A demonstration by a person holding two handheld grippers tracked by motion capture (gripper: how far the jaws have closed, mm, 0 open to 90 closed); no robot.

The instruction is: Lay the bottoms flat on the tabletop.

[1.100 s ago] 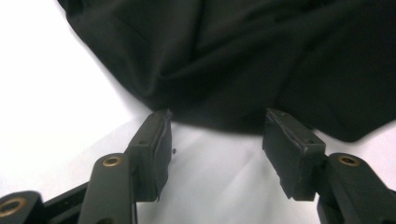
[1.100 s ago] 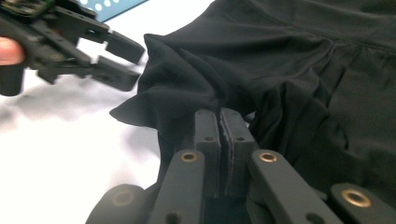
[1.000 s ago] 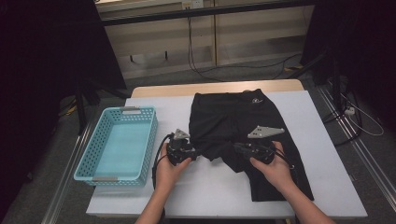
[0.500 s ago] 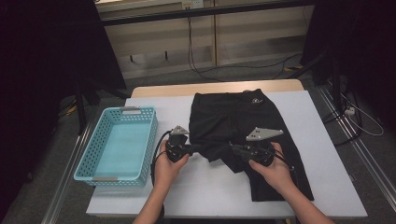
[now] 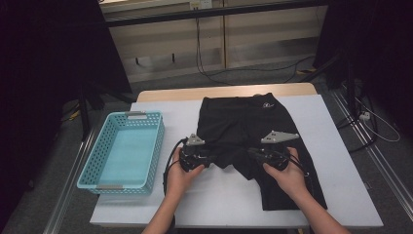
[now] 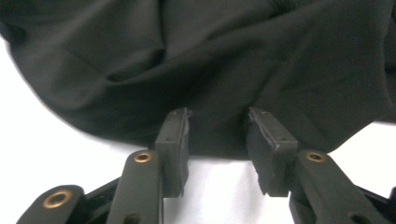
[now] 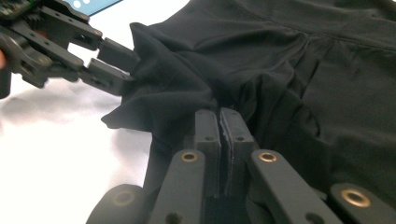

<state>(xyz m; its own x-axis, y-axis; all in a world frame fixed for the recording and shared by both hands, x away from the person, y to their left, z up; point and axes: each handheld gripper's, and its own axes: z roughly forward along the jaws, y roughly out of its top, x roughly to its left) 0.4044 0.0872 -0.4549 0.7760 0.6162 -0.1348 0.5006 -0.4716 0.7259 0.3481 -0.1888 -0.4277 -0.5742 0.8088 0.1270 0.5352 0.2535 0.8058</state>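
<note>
a white table stands in a dim room, its far edge showing bare wood, with cables on the floor beyond it.

nearest the person, two forearms enter from the bottom of the high view. the left hand carries the left gripper; the right hand carries the right gripper. both grippers point inward, toward each other, at the near part of a pair of black shorts.

left gripper: its jaws have just been opening. in the left gripper view they stand apart, released, with the hem of the black shorts lying between the pads and not pinched.

right gripper: its jaws are clenched, grasping a fold of the black shorts between the pads. the left gripper appears farther off in this view, at the cloth's raised edge.

the shorts lie flat on the table's middle to right, waistband at the far side, one leg bunched between the grippers.

left of the shorts, well apart, sits a light blue basket.
</note>
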